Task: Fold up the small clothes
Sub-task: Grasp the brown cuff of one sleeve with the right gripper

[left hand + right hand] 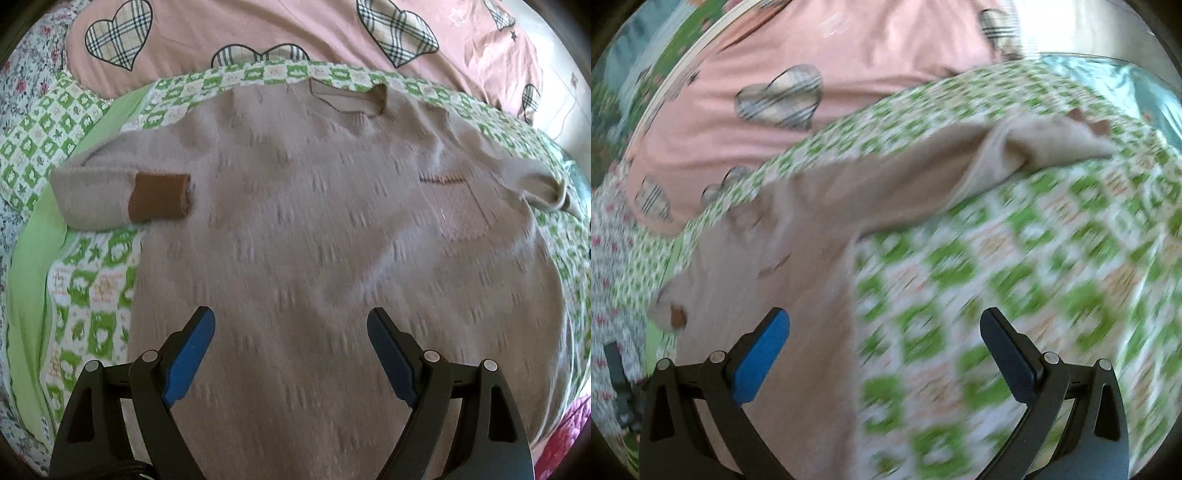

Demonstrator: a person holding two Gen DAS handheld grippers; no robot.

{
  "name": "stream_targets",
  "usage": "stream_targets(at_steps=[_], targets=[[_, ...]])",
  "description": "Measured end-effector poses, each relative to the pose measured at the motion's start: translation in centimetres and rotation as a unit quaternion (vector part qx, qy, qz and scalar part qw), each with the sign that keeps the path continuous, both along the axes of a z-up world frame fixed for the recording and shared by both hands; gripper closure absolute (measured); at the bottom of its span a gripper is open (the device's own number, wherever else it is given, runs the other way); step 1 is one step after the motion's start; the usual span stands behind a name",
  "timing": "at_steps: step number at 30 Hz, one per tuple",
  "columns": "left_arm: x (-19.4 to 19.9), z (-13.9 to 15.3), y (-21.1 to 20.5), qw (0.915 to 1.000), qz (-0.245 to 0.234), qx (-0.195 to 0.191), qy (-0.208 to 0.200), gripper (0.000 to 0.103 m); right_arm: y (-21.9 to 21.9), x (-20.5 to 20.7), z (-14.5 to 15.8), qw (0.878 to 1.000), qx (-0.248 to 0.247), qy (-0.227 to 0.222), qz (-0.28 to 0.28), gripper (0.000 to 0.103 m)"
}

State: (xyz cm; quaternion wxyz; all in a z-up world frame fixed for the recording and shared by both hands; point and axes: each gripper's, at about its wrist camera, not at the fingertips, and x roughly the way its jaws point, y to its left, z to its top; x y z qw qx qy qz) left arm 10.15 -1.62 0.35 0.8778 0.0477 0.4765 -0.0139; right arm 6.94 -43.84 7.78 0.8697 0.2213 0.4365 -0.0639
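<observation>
A beige knitted sweater [314,221] lies flat, front up, on a green-and-white checked blanket [92,288]. Its left sleeve is folded in, with the brown cuff [159,197] lying at the body's edge. The neckline [347,98] is at the far side and a chest pocket [458,206] is to the right. My left gripper [291,325] is open and empty above the sweater's lower middle. In the right wrist view, my right gripper [884,325] is open and empty over the sweater's side edge [798,295]. The other sleeve [1015,155] stretches out to the right on the blanket [1015,277].
A pink quilt with plaid hearts [258,26] lies behind the blanket. A floral sheet [26,74] is at the left. A light green strip [33,266] edges the blanket on the left. The right wrist view is blurred by motion.
</observation>
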Motion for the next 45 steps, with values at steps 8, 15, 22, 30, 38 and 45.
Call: stream_targets(at_steps=[8, 15, 22, 30, 38, 45], targets=[[2.5, -0.1, 0.1, 0.9999, 0.011, -0.005, 0.004, 0.018, -13.1, 7.2, 2.2, 0.991, -0.041, -0.004, -0.124, 0.012], [3.5, -1.8, -0.7, 0.9996, 0.005, 0.001, 0.026, 0.018, -19.8, 12.6, -0.9, 0.984, -0.04, 0.055, -0.168, 0.031], [4.1, -3.3, -1.5, 0.9987, -0.001, -0.01, 0.05, 0.018, -20.7, 14.4, -3.2, 0.979, -0.079, 0.112, -0.152, 0.045], [3.9, -3.3, -1.8, 0.9982, -0.008, -0.021, 0.055, 0.018, -20.7, 12.7, -1.8, 0.984, -0.083, 0.07, -0.144, 0.098], [3.1, -2.9, -1.4, 0.998, -0.006, -0.032, 0.054, 0.018, -15.3, 14.0, 0.6, 0.998, -0.006, -0.01, -0.062, 0.099], [3.3, -2.3, -0.3, 0.9977, 0.006, -0.05, 0.045, 0.018, -2.8, 16.8, 3.0, 0.992, 0.079, -0.066, 0.074, 0.099]])
